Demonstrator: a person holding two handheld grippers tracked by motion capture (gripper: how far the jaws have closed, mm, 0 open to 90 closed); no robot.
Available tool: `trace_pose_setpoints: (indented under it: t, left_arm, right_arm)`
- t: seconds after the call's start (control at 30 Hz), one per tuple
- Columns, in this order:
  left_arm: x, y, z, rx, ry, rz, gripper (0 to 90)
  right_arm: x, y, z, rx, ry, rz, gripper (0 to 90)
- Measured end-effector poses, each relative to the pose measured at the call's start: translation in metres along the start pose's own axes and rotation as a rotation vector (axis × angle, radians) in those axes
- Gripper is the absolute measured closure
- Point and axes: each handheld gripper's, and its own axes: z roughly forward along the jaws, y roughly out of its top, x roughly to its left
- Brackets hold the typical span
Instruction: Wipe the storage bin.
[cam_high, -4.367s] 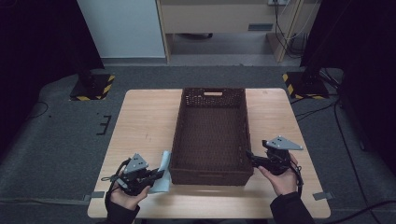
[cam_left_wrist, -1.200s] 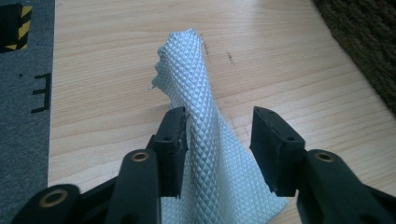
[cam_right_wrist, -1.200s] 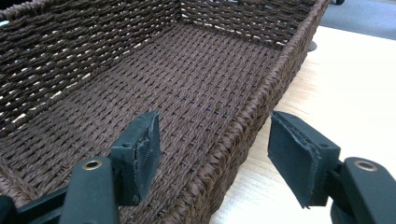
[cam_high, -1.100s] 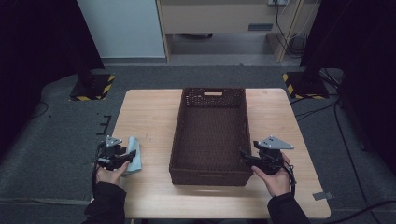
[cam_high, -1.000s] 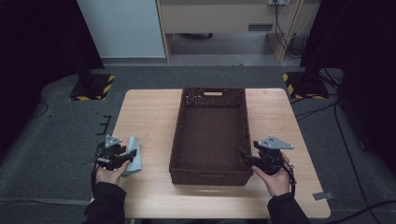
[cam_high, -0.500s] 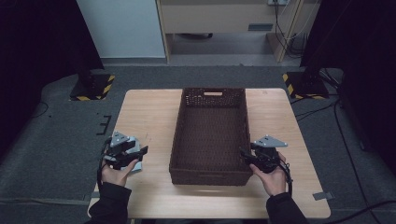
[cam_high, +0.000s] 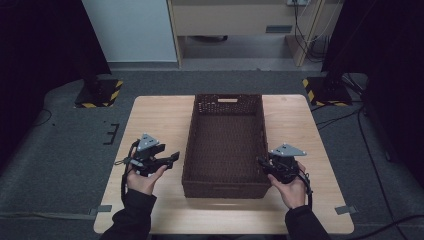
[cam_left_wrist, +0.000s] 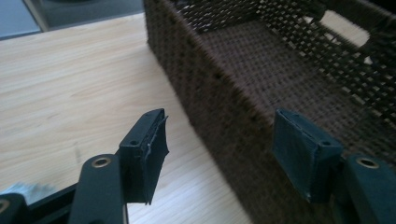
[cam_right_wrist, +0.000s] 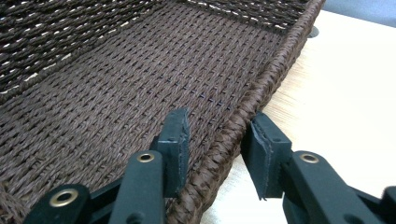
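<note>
Light wood table (cam_high: 155, 117) w/ brown basket (cam_high: 225, 145), grey carpet (cam_high: 60, 150) around.

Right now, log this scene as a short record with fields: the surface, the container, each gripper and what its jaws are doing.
surface: light wooden table
container: dark brown woven rectangular basket, empty inside, lying lengthwise at the table's middle
left gripper: jaws wide open, nothing between them, pointing at the basket's left wall, apart from it
right gripper: jaws astride the basket's right rim, one inside, one outside; they have just been closing, with gaps at both pads
grip on basket: not yet made on either side
</note>
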Motion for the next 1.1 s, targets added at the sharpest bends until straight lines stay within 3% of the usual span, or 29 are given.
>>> trace_pose_setpoints:
  t: [0.3, 0.43, 0.53, 0.67, 0.8, 1.0, 1.1]
  left_arm:
    - [-0.021, 0.000, 0.017, 0.016, -0.024, 0.064, 42.5]
    - [-0.026, -0.004, 0.026, 0.044, -0.042, 0.080, 47.9]
    - [-0.029, -0.003, 0.027, 0.049, -0.047, 0.090, 53.0]
    - [-0.030, -0.004, 0.028, 0.049, -0.047, 0.082, 55.6]
    - [-0.029, -0.003, 0.030, 0.047, -0.047, 0.085, 53.7]
    - [-0.033, -0.002, 0.035, 0.055, -0.068, 0.094, 52.6]
    - [-0.038, -0.004, 0.035, 0.051, -0.037, 0.118, 53.4]
  right_arm:
    - [-0.006, 0.003, 0.004, 0.003, -0.011, 0.022, 66.4]
    - [-0.005, 0.003, 0.002, -0.009, -0.036, 0.014, 58.0]
    - [-0.005, 0.004, -0.010, -0.035, -0.030, 0.025, 54.6]
    - [-0.002, 0.001, -0.016, -0.019, -0.014, 0.033, 62.8]
    - [0.001, 0.003, -0.016, -0.005, -0.044, 0.034, 66.1]
    - [-0.007, 0.005, -0.009, -0.023, -0.047, 0.039, 68.8]
    - [-0.009, 0.005, -0.008, -0.025, -0.047, 0.037, 67.9]
